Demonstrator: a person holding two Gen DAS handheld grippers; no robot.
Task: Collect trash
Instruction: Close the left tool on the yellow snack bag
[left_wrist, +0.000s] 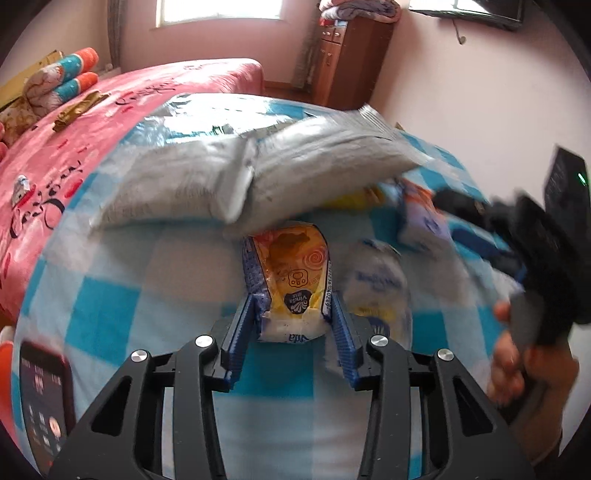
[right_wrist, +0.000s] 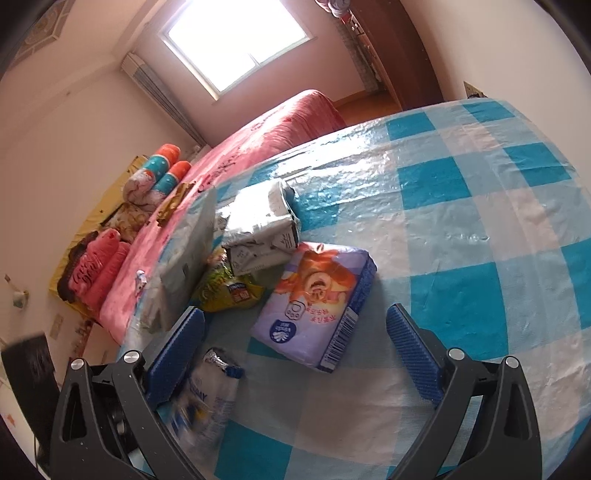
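Observation:
My left gripper (left_wrist: 294, 299) is shut on a small yellow tissue pack (left_wrist: 291, 273), with both blue pads pressing its sides just over the checked tablecloth (left_wrist: 110, 295). Behind it lies a large grey foil bag (left_wrist: 236, 177). A white wrapper (left_wrist: 376, 280) lies to the right of it. My right gripper (right_wrist: 295, 314) stands open over the near end of a purple tissue pack (right_wrist: 317, 299), not touching it. A white wrapper (right_wrist: 210, 398) lies by its left finger. Further back are a yellow-green snack bag (right_wrist: 229, 288) and a crumpled silver bag (right_wrist: 262, 221).
A pink bed (left_wrist: 110, 110) with rolled blankets (right_wrist: 162, 177) runs along the table's far left side. A phone (left_wrist: 44, 398) sits at the lower left. A hand (left_wrist: 517, 354) holds the blurred right device. A wooden cabinet (left_wrist: 351, 55) stands at the back.

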